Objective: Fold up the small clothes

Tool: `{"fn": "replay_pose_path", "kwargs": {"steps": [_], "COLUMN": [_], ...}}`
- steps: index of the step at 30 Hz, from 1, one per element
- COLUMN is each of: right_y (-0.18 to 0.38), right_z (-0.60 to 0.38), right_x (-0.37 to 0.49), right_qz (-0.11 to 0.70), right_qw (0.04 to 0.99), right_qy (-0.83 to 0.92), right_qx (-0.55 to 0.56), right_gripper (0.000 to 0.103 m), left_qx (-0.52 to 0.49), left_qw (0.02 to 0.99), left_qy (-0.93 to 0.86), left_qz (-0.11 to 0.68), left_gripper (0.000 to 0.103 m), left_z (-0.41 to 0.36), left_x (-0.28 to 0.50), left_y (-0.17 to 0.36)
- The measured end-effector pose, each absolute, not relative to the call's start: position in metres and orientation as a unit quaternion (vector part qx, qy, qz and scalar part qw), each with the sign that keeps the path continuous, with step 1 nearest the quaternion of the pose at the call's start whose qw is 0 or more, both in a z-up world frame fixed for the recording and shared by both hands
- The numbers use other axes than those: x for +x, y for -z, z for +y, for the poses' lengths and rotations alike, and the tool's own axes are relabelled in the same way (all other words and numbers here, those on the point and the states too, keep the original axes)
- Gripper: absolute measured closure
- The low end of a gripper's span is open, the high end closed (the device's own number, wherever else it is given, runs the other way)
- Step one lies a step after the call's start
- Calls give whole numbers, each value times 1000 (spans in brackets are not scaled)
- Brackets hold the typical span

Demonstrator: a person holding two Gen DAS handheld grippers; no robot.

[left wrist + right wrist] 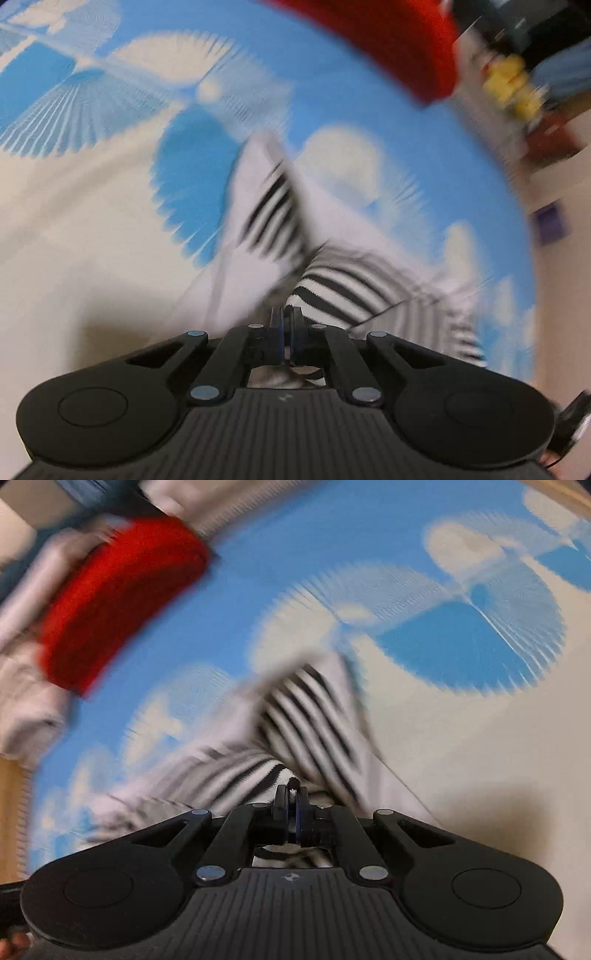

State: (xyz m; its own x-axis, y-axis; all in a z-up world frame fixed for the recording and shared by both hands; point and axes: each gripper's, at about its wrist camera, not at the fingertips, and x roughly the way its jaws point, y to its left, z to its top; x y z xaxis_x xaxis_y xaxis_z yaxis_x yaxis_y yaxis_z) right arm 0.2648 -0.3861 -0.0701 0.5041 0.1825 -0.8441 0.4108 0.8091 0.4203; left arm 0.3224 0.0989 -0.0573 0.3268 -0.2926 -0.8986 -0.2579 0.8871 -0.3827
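Both views blurred. Left gripper (286, 317) and right gripper (291, 794) each clenched on striped garment (332, 291); only the right view shows white clothes (26, 701) beside red cloth (118, 602).

Both wrist cameras looking down close along their fingers, from opposite sides, sharing striped garment (332, 295) (295, 716), blue sheet (369, 110) (258, 572), red cloth (388, 40) (118, 602).

The left gripper (286, 314) was clamped on a fold of a black-and-white striped garment (332, 291), its fingers pressed together with cloth between them. The garment trailed away to the right and rose in a pale, striped flap ahead of the gripper. It lay over a blue-and-white patterned sheet (110, 129). A red folded cloth (399, 44) sat at the sheet's far edge. The frame was heavily blurred; yellow objects (511, 85) beyond could not be identified.
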Motion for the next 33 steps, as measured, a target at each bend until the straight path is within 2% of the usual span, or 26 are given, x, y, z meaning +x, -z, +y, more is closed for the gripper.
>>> {"fn": "replay_pose_path", "kwargs": {"steps": [2, 3, 5, 9, 11, 14, 16, 18, 21, 23, 25, 27, 28, 33], "right_y": [98, 105, 102, 62, 48, 61, 88, 112, 104, 92, 96, 112, 114, 33], "right_z": [-385, -384, -382, -379, -374, -363, -361, -361, -363, -364, -359, -358, -356, -362], "right_x": [268, 268, 267, 263, 260, 265, 269, 271, 272, 273, 275, 273, 270, 237], "right_qz": [554, 565, 561, 483, 443, 464, 525, 576, 559, 534, 544, 575, 578, 502], "right_qw": [775, 766, 772, 834, 860, 842, 802, 773, 780, 799, 796, 778, 775, 828], "right_qy": [78, 82, 98, 118, 93, 13, 28, 59, 61, 43, 43, 54, 64, 63], "right_qx": [295, 295, 281, 238, 236, 275, 284, 260, 275, 273, 262, 248, 248, 242], "right_gripper": [94, 93, 76, 70, 65, 64, 64, 67, 66, 61, 59, 62, 67, 65], "left_qx": [-230, -220, -204, -204, -211, -231, -196, -173, -183, -178, -154, -146, -153, -159], "left_qw": [749, 744, 764, 820, 820, 784, 766, 753, 775, 792, 776, 757, 758, 804], "left_qy": [-12, -17, -8, 29, 65, 90, 55, 36, 48, 64, 59, 46, 45, 91], "left_qz": [621, 631, 612, 534, 529, 569, 610, 634, 603, 581, 609, 635, 633, 566], "left_gripper": [99, 91, 89, 88, 88, 88, 88, 92, 92, 91, 91, 96, 96, 93], "left_z": [99, 98, 98, 99, 94, 81, 79, 81, 84, 80, 76, 78, 81, 94], "left_x": [323, 323, 326, 325, 327, 332, 334, 335, 338, 338, 338, 334, 330, 291], "left_y": [78, 81, 67, 25, 23, 52, 77, 92, 75, 70, 86, 97, 89, 2]}}
